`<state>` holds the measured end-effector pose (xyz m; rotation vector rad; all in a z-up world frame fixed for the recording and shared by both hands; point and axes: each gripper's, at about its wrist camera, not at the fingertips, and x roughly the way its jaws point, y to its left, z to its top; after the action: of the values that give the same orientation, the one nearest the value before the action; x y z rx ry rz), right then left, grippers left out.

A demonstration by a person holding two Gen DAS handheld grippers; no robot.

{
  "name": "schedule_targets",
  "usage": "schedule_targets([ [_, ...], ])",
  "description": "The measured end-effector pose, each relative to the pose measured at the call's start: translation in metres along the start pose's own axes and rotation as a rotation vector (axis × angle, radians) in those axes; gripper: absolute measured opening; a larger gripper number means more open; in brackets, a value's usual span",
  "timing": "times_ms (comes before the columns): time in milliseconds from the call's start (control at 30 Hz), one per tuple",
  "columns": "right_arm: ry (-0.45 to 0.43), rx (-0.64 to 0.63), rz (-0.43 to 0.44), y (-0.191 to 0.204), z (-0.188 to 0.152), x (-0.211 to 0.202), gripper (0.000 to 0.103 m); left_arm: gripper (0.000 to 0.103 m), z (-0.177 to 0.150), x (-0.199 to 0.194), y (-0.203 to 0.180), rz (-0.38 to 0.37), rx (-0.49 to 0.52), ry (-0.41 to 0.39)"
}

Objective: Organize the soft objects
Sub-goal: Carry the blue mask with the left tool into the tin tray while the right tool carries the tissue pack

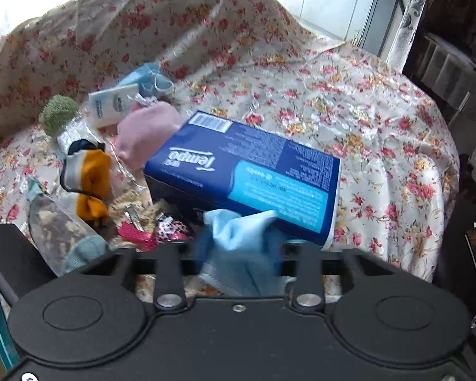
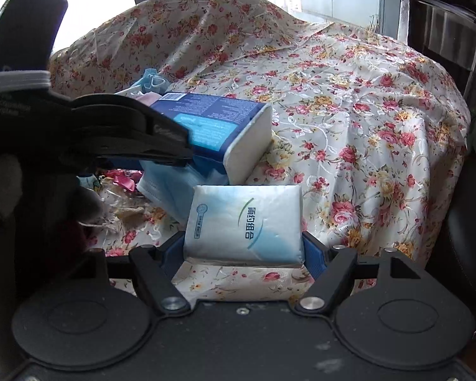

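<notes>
A crumpled light blue face mask lies against the near edge of a dark blue Tempo tissue pack on the flowered cloth. My left gripper is shut on the mask, and the fabric hides its fingertips. The right wrist view shows the left gripper reaching in from the left, its tip on the mask under the tilted Tempo pack. My right gripper is shut on a white and pale blue tissue pack, with the blue pads pressing its two sides.
A heap of small things lies at the left: a pink cloth, a green pompom, an orange and white fabric piece, a small white pack, another blue mask. The flowered cloth drops off at the right beside dark furniture.
</notes>
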<state>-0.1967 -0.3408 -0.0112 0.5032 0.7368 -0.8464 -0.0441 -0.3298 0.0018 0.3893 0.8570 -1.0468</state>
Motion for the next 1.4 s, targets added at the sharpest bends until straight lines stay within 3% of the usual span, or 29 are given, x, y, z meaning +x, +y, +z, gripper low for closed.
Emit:
schedule_targets([
  [300,-0.036,-0.045,0.006,0.019,0.008,-0.015,0.075,0.031,0.004,-0.057,0.036,0.026,-0.055,-0.091],
  [400,-0.056,-0.067,0.037,0.032,0.015,-0.024,0.075,0.033,0.003,-0.087,0.057,0.073,-0.079,-0.136],
  [533,-0.092,-0.124,0.101,0.063,0.024,-0.037,0.075,0.035,-0.005,-0.124,0.092,0.164,-0.115,-0.183],
  [733,-0.119,-0.240,0.270,0.126,0.034,-0.057,0.075,0.036,-0.031,-0.166,0.158,0.331,-0.232,-0.208],
  [833,-0.103,-0.310,0.360,0.167,0.032,-0.060,0.075,0.036,-0.048,-0.181,0.191,0.427,-0.302,-0.218],
  [1033,-0.058,-0.423,0.473,0.236,0.024,-0.051,0.075,0.037,-0.083,-0.191,0.253,0.534,-0.453,-0.184],
  [1200,-0.009,-0.461,0.515,0.264,0.016,-0.038,0.075,0.055,-0.104,-0.186,0.278,0.592,-0.531,-0.148],
  [1267,-0.002,-0.462,0.529,0.267,0.015,-0.035,0.082,0.076,-0.111,-0.186,0.283,0.612,-0.554,-0.149],
  [1333,0.000,-0.457,0.533,0.271,0.012,-0.033,0.088,0.086,-0.113,-0.188,0.281,0.651,-0.556,-0.159],
  [1400,-0.004,-0.453,0.531,0.267,0.012,-0.034,0.088,0.089,-0.116,-0.192,0.278,0.684,-0.544,-0.170],
])
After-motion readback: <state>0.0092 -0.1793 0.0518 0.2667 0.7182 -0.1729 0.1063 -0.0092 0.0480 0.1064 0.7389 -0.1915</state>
